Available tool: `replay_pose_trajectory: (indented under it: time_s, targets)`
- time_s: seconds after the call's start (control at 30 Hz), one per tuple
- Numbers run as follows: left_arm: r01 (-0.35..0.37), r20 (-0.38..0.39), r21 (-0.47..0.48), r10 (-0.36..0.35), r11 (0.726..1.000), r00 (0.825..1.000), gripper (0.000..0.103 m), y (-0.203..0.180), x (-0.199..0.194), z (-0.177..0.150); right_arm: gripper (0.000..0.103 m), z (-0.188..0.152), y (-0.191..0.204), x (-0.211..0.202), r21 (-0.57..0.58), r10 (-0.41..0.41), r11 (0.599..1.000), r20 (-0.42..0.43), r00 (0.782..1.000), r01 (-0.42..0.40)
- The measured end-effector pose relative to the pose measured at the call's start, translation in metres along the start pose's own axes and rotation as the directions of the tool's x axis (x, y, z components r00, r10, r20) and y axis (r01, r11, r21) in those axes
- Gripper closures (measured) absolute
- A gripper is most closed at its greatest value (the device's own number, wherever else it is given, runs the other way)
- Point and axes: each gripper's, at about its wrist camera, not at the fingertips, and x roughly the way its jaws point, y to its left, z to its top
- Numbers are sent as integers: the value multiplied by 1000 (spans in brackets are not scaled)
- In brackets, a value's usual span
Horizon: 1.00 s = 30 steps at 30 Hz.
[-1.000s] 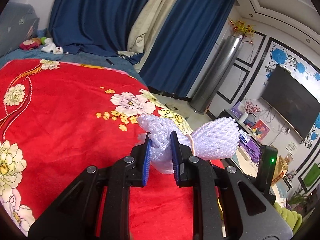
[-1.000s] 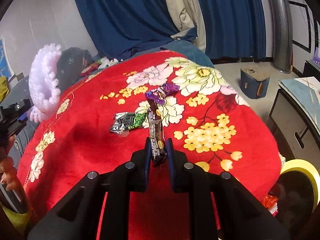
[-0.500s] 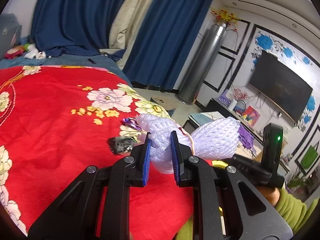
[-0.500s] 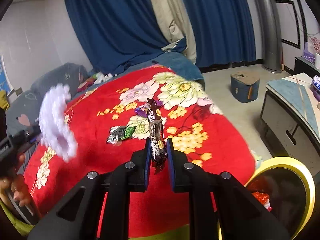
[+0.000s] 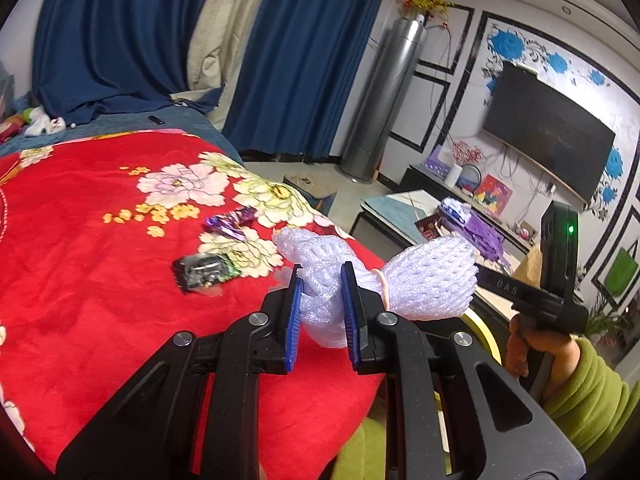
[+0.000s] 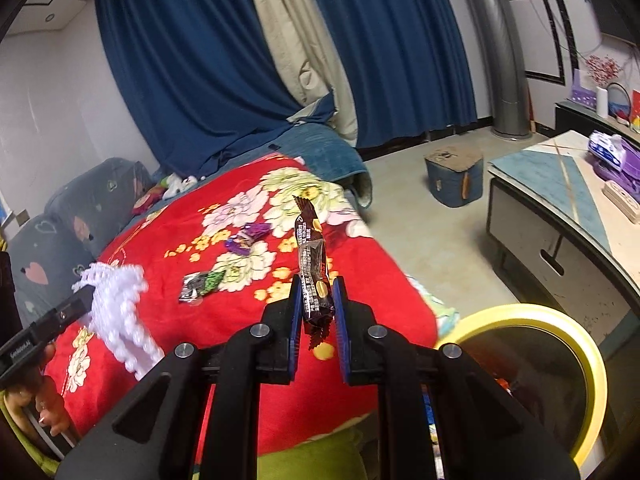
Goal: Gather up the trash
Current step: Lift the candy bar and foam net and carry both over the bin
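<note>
My left gripper (image 5: 321, 280) is shut on a white foam fruit net (image 5: 424, 282) tied with a rubber band, held above the bed's near corner. The same net (image 6: 120, 312) shows blurred at the left of the right wrist view. My right gripper (image 6: 316, 292) is shut on a dark brown snack wrapper (image 6: 310, 248) that stands upright between the pads. On the red flowered blanket (image 5: 80, 280) lie a silver-green wrapper (image 5: 204, 270) and a purple wrapper (image 5: 232, 220). The silver-green wrapper (image 6: 198, 286) and the purple wrapper (image 6: 246, 238) are also seen from the right wrist. A yellow-rimmed bin (image 6: 560, 344) stands at the bed's foot, right of my right gripper.
A low TV cabinet (image 6: 560, 216) runs along the right, with a blue box (image 6: 454, 178) on the floor beyond it. Dark blue curtains (image 5: 120, 40) and a tall silver column (image 5: 384, 92) stand at the back. A hand in a green sleeve (image 5: 576, 384) holds the other gripper.
Both grippers have swung toward the bed's foot with their loads. The yellow-rimmed bin has come further into the right wrist view, and the two wrappers on the blanket now show in the left wrist view.
</note>
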Motion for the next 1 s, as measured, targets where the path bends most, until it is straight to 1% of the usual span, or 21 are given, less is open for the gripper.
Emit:
replay_pose_trajectory:
  time_s: [0.37,0.67,0.83,1.0]
  targets:
    - [39,-79,87,-32,995,996,90,-37,31,-15,88,-14,-47,-20,78,-59,995,9,998,58]
    - [68,-136,139,-49,988,990,90,-62,52,-24,88,-23,-74,-33,120,-89,989,17,996,87]
    - [85,-167,179,-55,980,984,90,-79,66,-29,88,-28,-86,-41,122,-126,985,21,992,122]
    - [108,-204,231,-60,967,977,90,-99,82,-38,88,-36,-104,-48,145,-154,978,19,988,150]
